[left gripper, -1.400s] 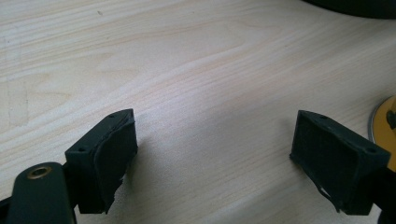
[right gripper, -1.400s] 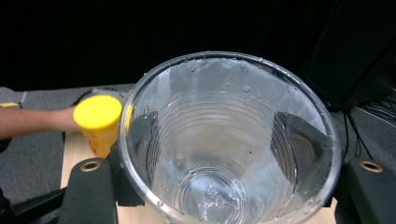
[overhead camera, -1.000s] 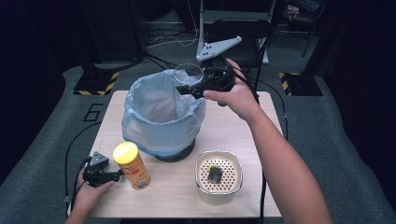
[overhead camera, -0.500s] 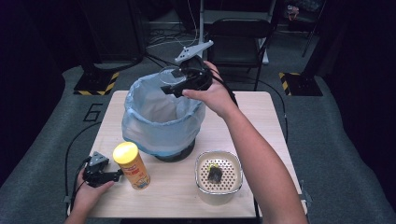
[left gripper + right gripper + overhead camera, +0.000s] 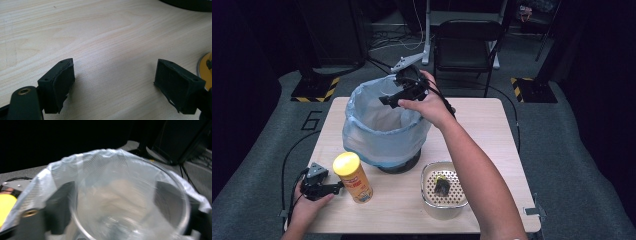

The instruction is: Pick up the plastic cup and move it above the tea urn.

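Note:
My right gripper (image 5: 389, 99) hangs over the mouth of a bin lined with a pale blue bag (image 5: 382, 131), tilted down into it. A clear plastic cup (image 5: 130, 202), blurred, sits between its jaws, open end toward the camera, with the bag's rim (image 5: 57, 170) behind. These jaws have just been opening; they stand wide beside the cup's walls and the pads no longer seem to press. My left gripper (image 5: 328, 189) rests on the table at the front left, open and empty (image 5: 117, 85), beside a yellow canister (image 5: 353, 177).
A square white container with a perforated insert (image 5: 452, 200) holds a small dark object (image 5: 442, 186) at the front centre. The wooden table (image 5: 482, 130) has bare room at the right. A black chair (image 5: 467, 45) and stands lie beyond the far edge.
My right hand has carried the clear cup leftward and down from the bin's far right rim to over its opening. The left hand has stayed put.

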